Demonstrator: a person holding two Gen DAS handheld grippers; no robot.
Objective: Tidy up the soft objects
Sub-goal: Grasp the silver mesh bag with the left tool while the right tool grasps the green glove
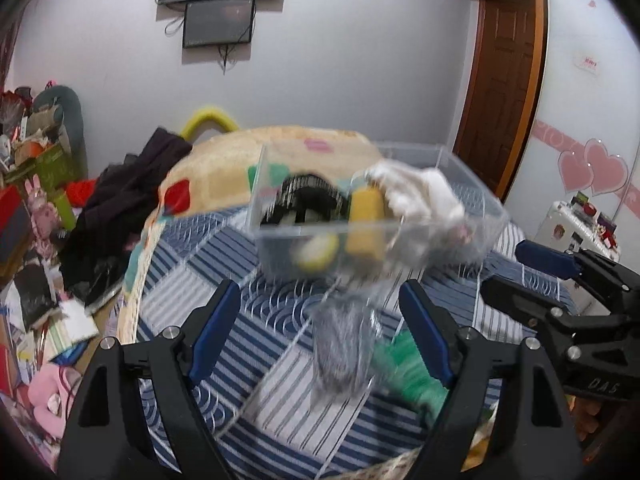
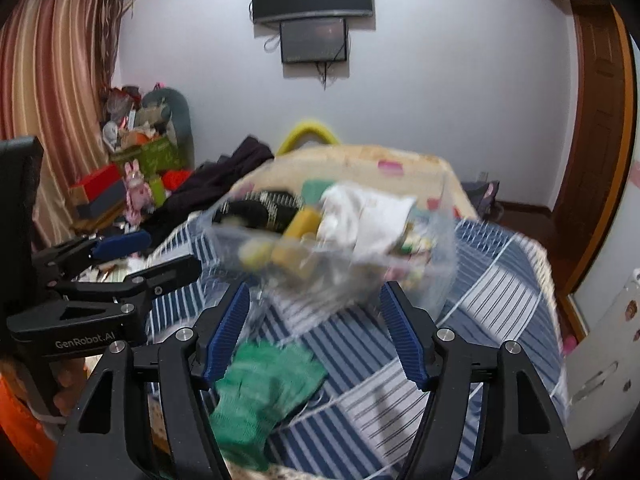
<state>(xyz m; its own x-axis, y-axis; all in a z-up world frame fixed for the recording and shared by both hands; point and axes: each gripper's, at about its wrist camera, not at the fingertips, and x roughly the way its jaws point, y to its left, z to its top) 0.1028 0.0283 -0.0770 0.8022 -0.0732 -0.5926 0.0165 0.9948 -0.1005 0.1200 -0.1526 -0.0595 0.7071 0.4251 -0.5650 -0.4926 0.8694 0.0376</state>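
Striped bedspread (image 2: 500,280) bears one clear box (image 1: 360,216), one green glove (image 2: 264,392); both claws (image 1: 320,336) (image 2: 316,336) released.

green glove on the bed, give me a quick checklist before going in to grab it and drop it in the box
1. Right gripper open: ok, jaws spread wide.
2. Green glove reachable: ok, it lies flat on the striped bedcover just ahead of the right gripper and slightly to its left.
3. Left gripper free: ok, open and holding nothing.
4. Clear box has room: cannot tell; it already holds white, yellow and black items, and the picture is blurred.
5. Grey furry item out of the way: cannot tell; it lies beside the glove.
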